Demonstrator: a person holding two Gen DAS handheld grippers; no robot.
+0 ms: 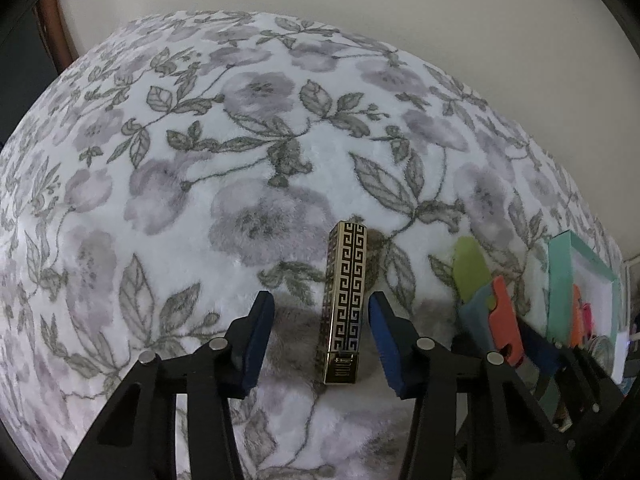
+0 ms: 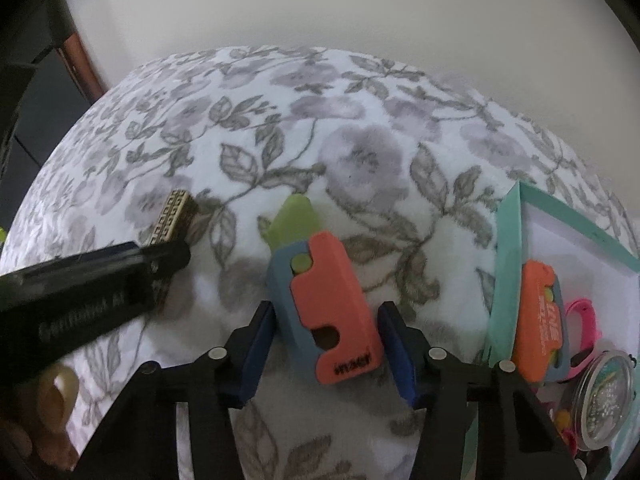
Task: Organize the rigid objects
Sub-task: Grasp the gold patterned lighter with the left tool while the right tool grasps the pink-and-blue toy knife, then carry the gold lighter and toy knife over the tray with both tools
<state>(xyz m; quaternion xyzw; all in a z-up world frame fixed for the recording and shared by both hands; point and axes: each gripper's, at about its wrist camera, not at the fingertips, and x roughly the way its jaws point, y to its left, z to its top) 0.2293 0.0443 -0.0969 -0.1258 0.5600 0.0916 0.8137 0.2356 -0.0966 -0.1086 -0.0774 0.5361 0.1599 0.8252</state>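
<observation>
The left tool stands spread around a gold bar with a black key pattern, which lies on the floral blanket; a clear gap shows on each side of the bar. The right tool straddles an orange, blue and green toy knife; whether its pads press the handle cannot be told. Farther right, a teal box holds a second orange toy knife, a pink item and a round clear-lidded tin.
</observation>
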